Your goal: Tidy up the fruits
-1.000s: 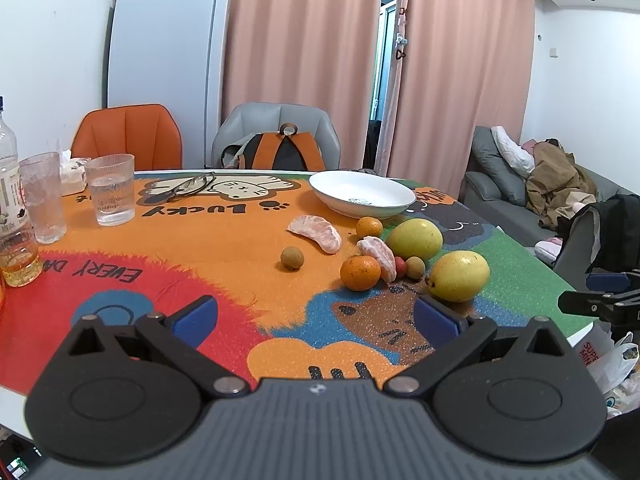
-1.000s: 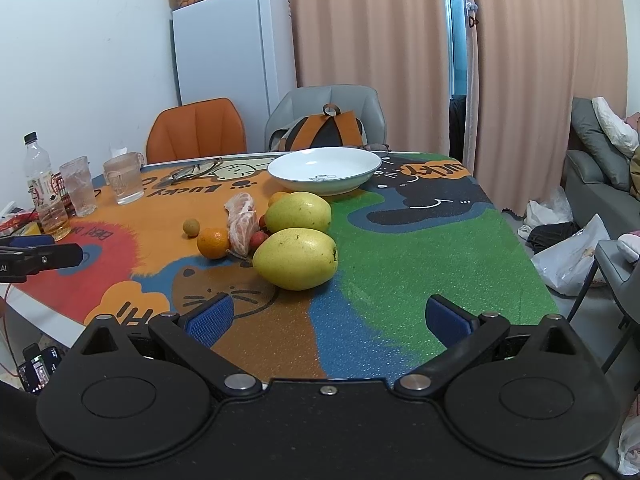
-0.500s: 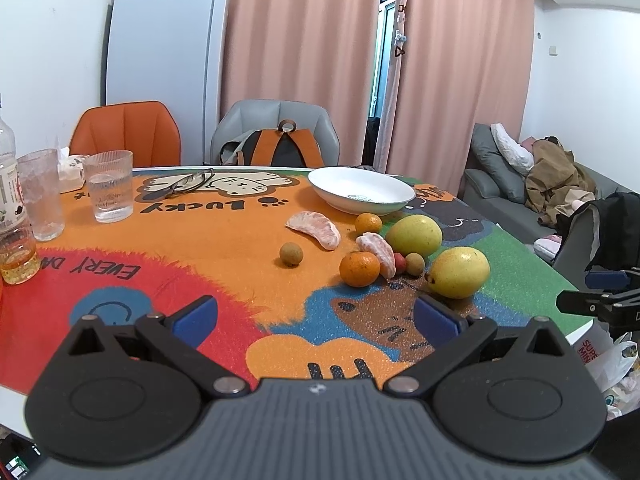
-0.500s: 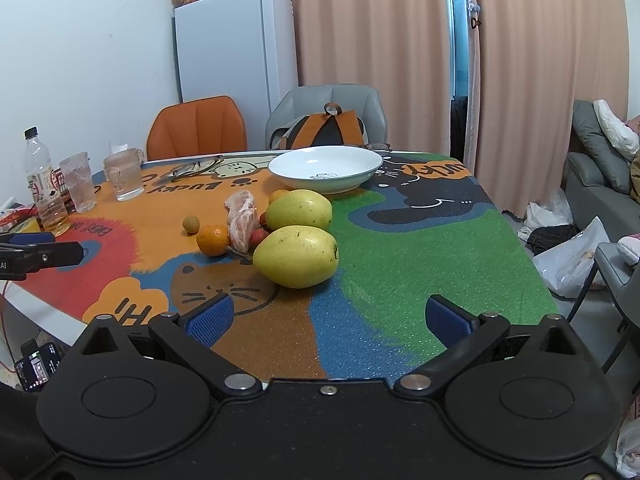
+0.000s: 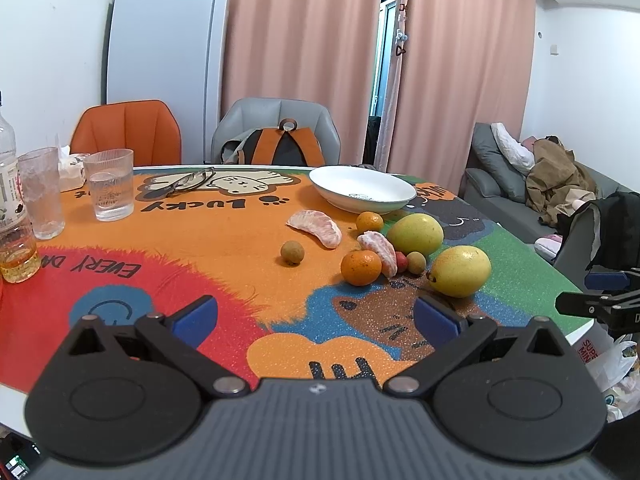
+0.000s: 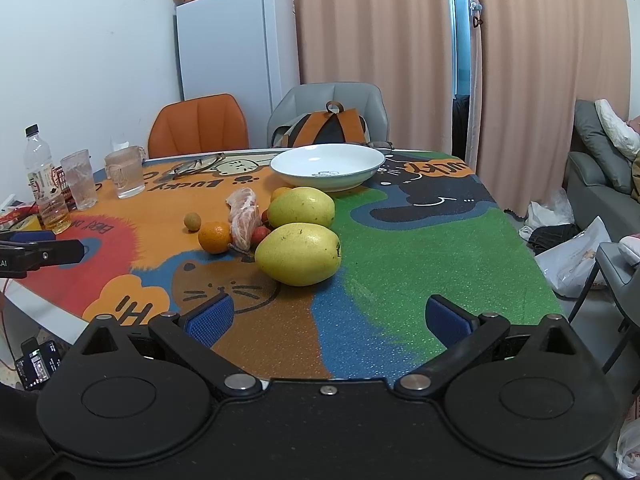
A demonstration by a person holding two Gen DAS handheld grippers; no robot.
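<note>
Fruit lies loose on a colourful cartoon table mat. Two yellow-green mangoes (image 6: 298,254) (image 6: 301,207), two oranges (image 5: 361,267) (image 5: 369,222), two peeled pomelo wedges (image 5: 318,227) (image 5: 380,250), a brown longan (image 5: 291,252) and small red and tan fruits (image 5: 414,261) sit in a cluster. An empty white bowl (image 5: 362,193) stands behind them. My left gripper (image 5: 316,316) is open, low over the near mat, short of the fruit. My right gripper (image 6: 328,316) is open, just in front of the nearer mangoes.
Two glasses (image 5: 110,184) (image 5: 42,192) and a bottle (image 5: 12,216) stand at the left edge. Spectacles (image 5: 190,182) lie at the back. An orange chair (image 5: 126,130) and a grey chair with a backpack (image 5: 280,148) face the table. A sofa (image 5: 532,196) is right.
Both views have dipped and drawn back slightly, so the fruit sits a little lower and nearer the fingers. Nothing on the table moved and both grippers stayed open.
</note>
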